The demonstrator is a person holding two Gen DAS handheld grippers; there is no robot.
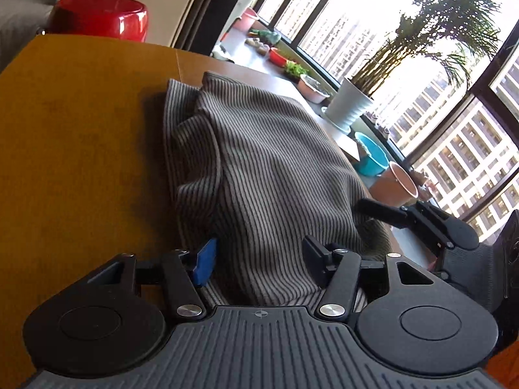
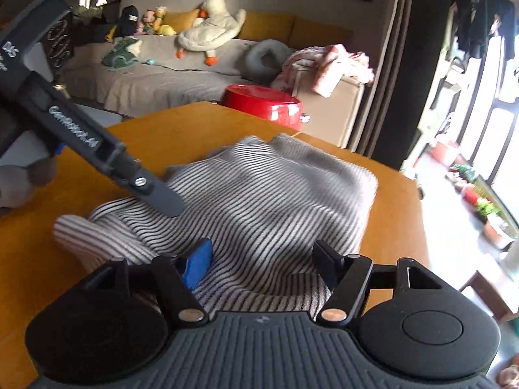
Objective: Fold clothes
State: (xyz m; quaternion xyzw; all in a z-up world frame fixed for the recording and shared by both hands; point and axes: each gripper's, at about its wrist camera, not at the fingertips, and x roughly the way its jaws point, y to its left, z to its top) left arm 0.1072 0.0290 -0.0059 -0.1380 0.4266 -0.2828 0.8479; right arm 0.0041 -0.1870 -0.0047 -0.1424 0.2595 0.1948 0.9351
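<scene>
Striped grey knit, a sweater [image 1: 259, 168], is shown lying bunched and partly folded on the orange-brown bench [image 1: 81, 162]. In the left wrist view the left claw [image 1: 259, 265] is seen spread wide, its blue pad at one side and its black finger at the other, with a raised fold of the sweater between them; whether the fabric is touched by either finger cannot be told. Beyond the sweater's far right edge, the right claw [image 1: 382, 212] is seen from the side, low against the cloth, and its state cannot be judged in that view. In the right wrist view the right claw [image 2: 262, 262] is seen spread apart over the near edge of the sweater [image 2: 259, 201], nothing being pinched. The left claw [image 2: 162, 194] is seen reaching in from the upper left, its tip laid on the sweater's near left part. A red pot [image 2: 262, 105] is seen past the bench's far edge, beyond the sweater, with a sofa [image 2: 162, 74] farther behind it. A potted palm [image 1: 356, 97] is seen on the window ledge to the sweater's right.
</scene>
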